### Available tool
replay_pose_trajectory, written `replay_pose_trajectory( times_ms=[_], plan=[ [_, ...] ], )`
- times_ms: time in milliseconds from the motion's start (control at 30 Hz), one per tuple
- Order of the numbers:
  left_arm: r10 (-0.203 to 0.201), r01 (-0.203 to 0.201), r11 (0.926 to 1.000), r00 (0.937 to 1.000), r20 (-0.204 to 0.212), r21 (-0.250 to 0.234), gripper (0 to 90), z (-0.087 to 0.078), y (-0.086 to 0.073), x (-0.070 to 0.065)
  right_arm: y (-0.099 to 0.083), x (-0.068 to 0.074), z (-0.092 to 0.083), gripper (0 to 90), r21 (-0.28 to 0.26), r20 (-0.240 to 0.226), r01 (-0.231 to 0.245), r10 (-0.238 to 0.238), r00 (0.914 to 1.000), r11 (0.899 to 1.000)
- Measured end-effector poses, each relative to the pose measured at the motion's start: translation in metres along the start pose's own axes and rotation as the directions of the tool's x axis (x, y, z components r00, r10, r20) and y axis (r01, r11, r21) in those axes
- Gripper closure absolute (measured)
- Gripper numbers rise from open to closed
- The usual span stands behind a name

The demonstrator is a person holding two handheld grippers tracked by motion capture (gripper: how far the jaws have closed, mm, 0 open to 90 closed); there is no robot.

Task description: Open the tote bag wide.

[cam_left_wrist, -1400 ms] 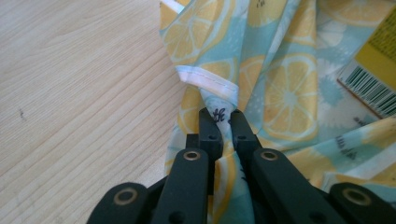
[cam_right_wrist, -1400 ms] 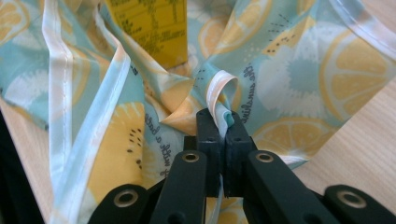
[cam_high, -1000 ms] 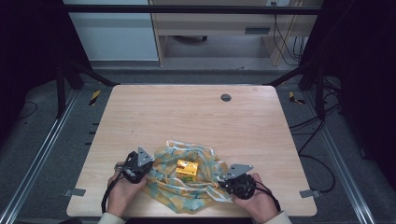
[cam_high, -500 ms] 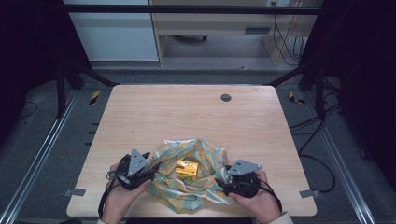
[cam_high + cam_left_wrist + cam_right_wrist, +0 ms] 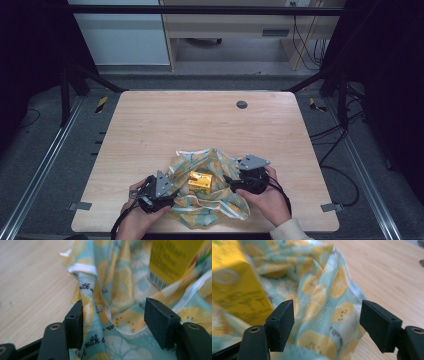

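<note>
Lemon-print cloth [image 5: 209,192] lies crumpled on the table [image 5: 200,125] between my two claws. My left claw [image 5: 112,317] has just been opening; its jaws stand spread, cloth folds loose between them. Ahead sits the yellow carton [image 5: 199,180]. My right claw [image 5: 327,317] has likewise been opening, jaws spread over cloth, unpinched.
</note>
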State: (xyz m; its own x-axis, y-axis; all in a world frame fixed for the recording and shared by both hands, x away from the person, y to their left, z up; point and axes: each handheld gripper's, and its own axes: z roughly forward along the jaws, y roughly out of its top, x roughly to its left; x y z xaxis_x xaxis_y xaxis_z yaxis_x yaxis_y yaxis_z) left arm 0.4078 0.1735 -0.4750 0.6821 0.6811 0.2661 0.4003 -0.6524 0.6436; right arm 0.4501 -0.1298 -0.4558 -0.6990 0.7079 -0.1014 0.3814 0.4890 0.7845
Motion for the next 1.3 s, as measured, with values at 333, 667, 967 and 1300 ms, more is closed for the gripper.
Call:
replay_pose_trajectory(
  times_ms=[333,667,967,1300],
  plan=[
    [-0.046,0.047,0.9874,0.9989,0.010,-0.151,26.0,-0.018,0.006,0.009,-0.006,-0.005,-0.008,16.4,-0.044,0.042,-0.058,0.059,0.9973,0.997],
    [-0.226,0.205,0.9232,0.9737,-0.029,-0.325,14.8,-0.044,-0.002,0.046,-0.011,-0.036,-0.048,11.1,-0.216,0.140,-0.161,0.194,0.9710,0.963],
    [-0.309,0.263,0.9041,0.9466,-0.091,-0.337,13.7,-0.053,-0.021,0.079,-0.028,-0.062,-0.061,9.0,-0.229,0.185,-0.225,0.270,0.9450,0.947],
    [-0.367,0.319,0.8977,0.9232,-0.114,-0.304,11.3,-0.053,-0.040,0.106,-0.045,-0.080,-0.070,8.0,-0.230,0.215,-0.275,0.324,0.9214,0.934]
  ],
)
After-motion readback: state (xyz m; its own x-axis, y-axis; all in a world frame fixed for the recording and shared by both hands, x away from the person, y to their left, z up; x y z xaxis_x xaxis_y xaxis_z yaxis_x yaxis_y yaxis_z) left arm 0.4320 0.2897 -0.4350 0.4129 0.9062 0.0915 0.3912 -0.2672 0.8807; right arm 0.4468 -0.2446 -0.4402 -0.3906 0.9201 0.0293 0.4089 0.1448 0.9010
